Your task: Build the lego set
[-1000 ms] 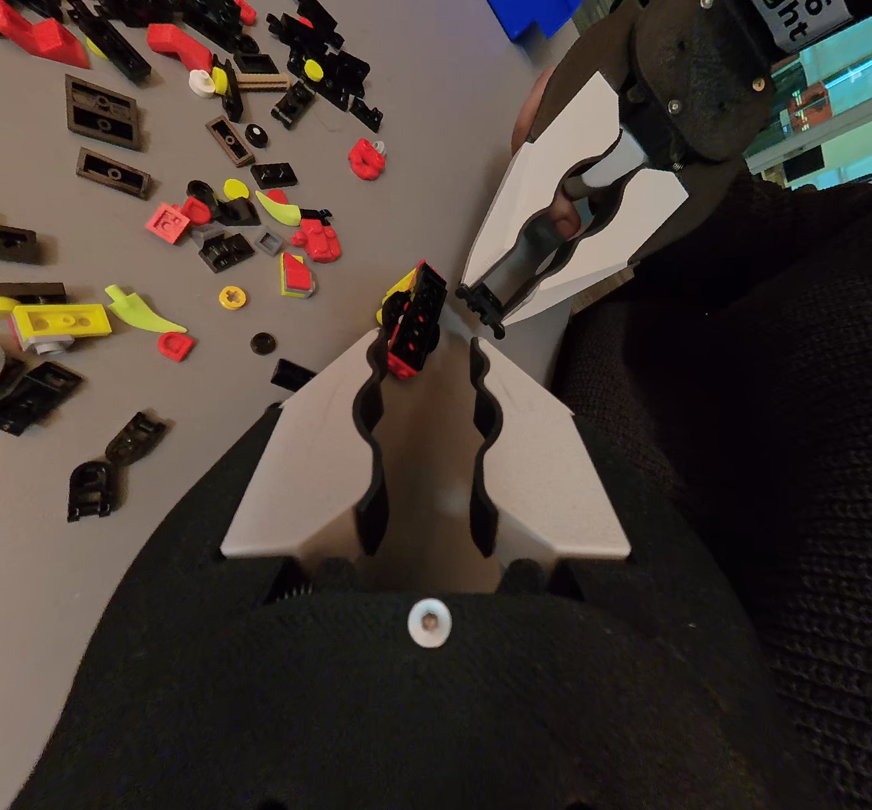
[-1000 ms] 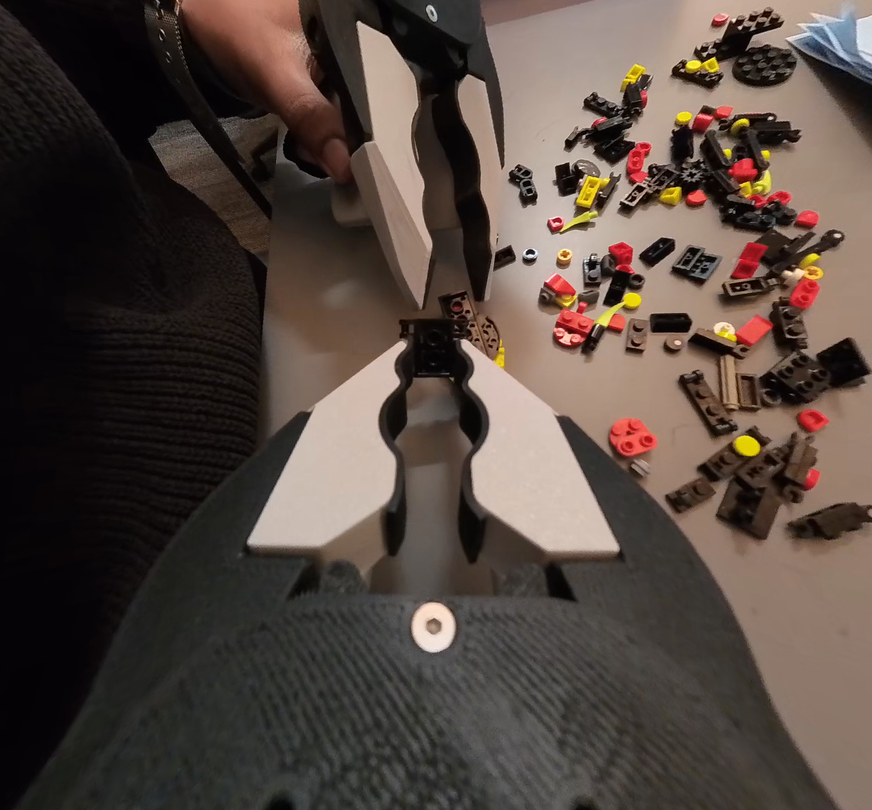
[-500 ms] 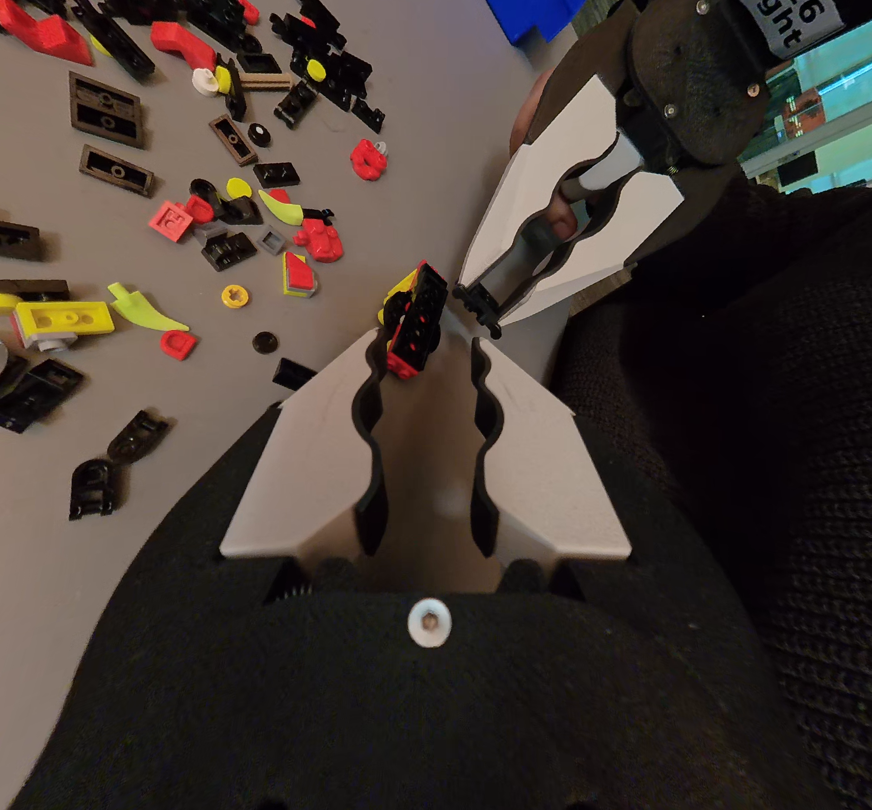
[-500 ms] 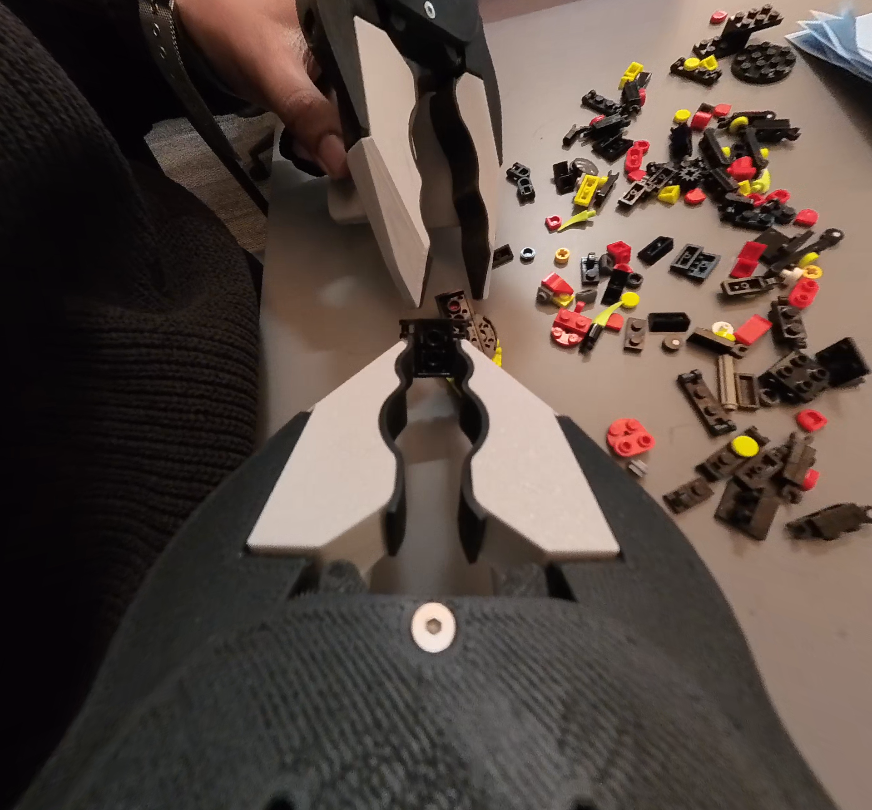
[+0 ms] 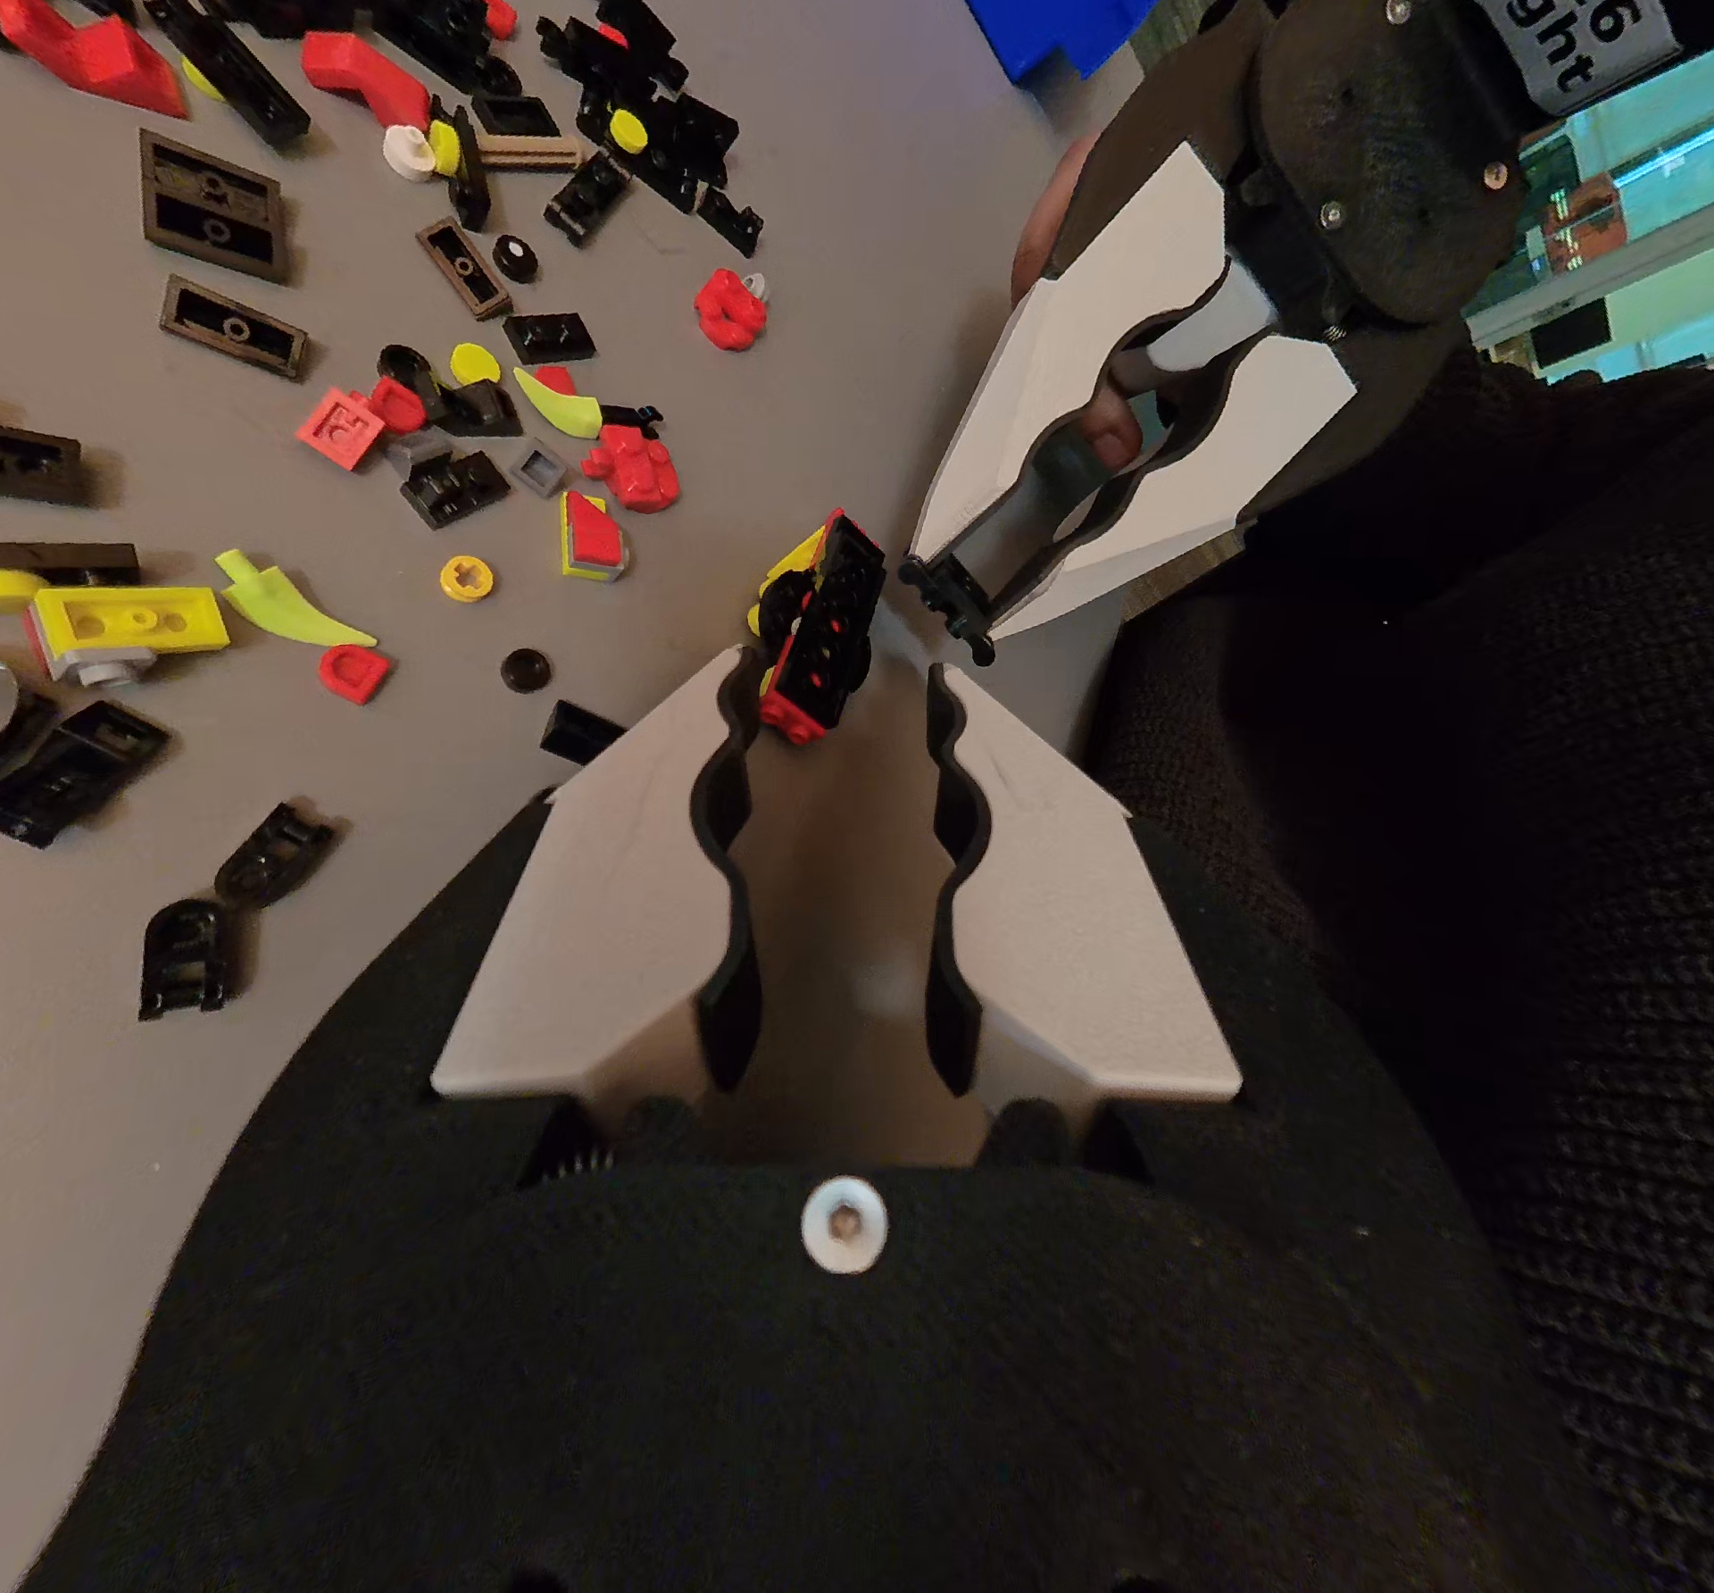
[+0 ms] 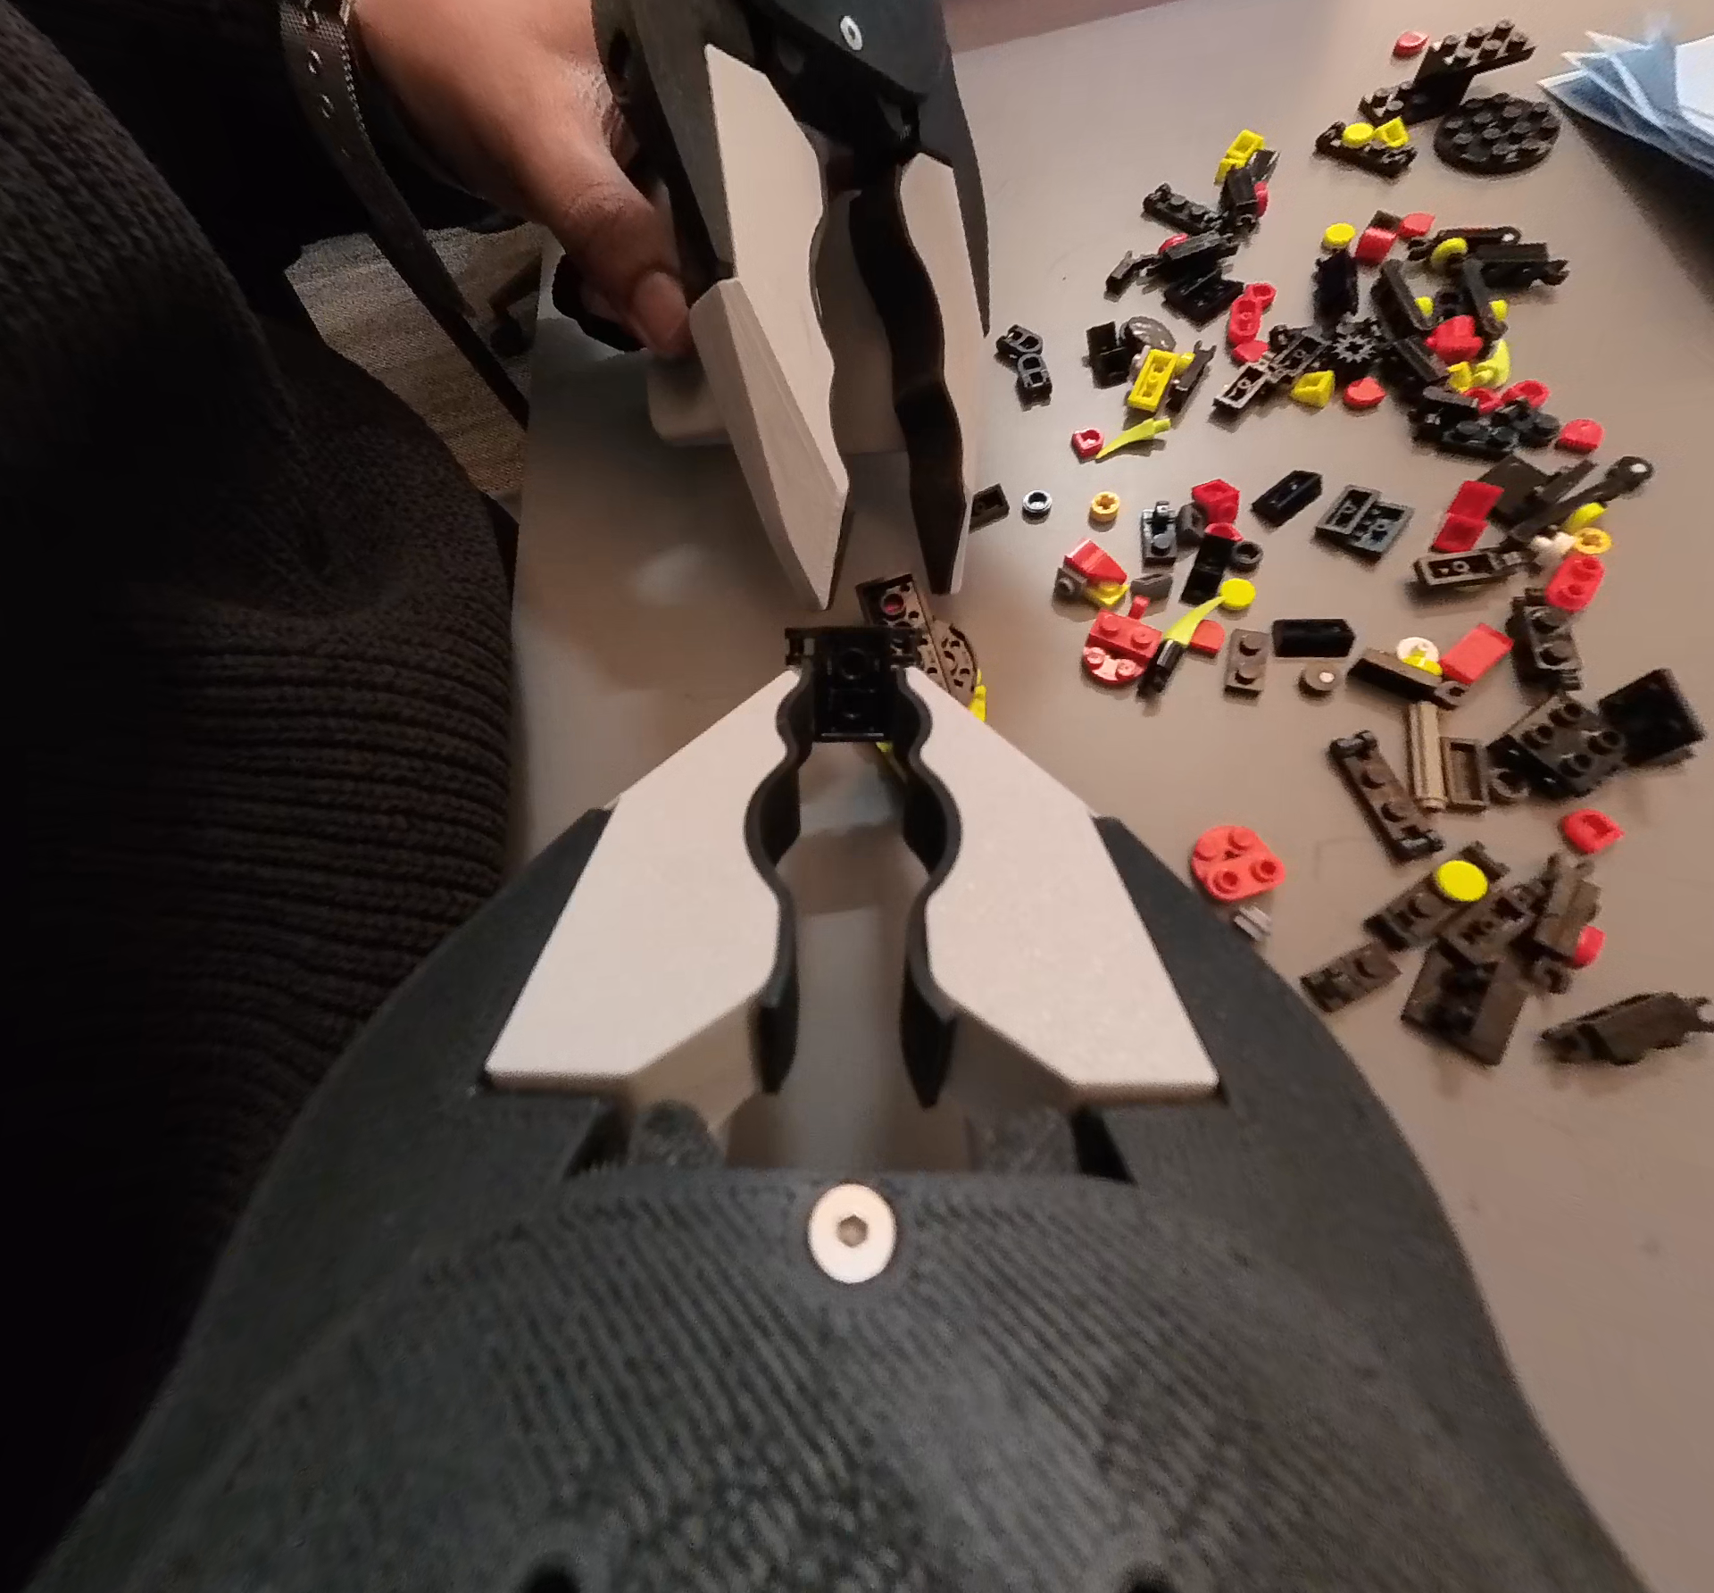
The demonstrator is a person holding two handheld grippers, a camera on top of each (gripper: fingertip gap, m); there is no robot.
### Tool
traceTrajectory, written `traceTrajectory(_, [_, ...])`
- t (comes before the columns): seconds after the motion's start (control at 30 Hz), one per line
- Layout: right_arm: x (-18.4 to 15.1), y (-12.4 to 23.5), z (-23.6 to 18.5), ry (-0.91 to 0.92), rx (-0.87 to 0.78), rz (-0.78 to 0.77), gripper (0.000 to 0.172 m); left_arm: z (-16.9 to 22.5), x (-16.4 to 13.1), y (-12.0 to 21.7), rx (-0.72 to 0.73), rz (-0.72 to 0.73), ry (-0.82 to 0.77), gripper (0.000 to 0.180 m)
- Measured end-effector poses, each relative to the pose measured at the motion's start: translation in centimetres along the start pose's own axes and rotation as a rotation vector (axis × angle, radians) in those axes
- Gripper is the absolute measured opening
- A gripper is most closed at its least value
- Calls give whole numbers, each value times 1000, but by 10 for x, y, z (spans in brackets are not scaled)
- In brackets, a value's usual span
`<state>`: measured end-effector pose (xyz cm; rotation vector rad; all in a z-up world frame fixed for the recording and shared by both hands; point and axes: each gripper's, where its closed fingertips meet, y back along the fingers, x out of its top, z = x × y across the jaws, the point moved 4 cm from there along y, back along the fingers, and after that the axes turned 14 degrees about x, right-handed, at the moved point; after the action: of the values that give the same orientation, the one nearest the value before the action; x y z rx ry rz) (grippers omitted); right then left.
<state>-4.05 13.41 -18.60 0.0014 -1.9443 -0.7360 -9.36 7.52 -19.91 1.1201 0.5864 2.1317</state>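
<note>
My right hand-held gripper (image 6: 849, 686) pinches a small black clip plate (image 6: 846, 678) at its fingertips, poised beside the red, black and yellow brick assembly (image 5: 821, 630) on the counter (image 5: 835, 110). My left hand-held gripper (image 5: 835, 676) stands spread; the assembly leans at its left fingertip (image 5: 719, 686), seemingly propped there.

Our left gripper (image 5: 835, 676) points down toward the bench (image 5: 835, 157) with its two fingers parted; a small black, red and yellow brick assembly (image 5: 821, 630) stands between the tips, against the left fingertip (image 5: 728, 667) and clear of the right one. Our right gripper (image 6: 849, 695) has its pads pressed on both sides of a small black plate (image 6: 849, 686). Our left hand (image 6: 519, 120) wraps its gripper's handle, black knit sleeve (image 6: 185, 528) behind it.
</note>
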Motion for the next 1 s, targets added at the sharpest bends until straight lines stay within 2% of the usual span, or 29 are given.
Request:
traceTrajectory(0.63, [0,0,1,-2,1,4,14,-1,-2,-2,-9,-21,9,34])
traceTrajectory(1.0, [3,8,-3,34,-27,9,14,-2,0,-1,55,4,-45,35])
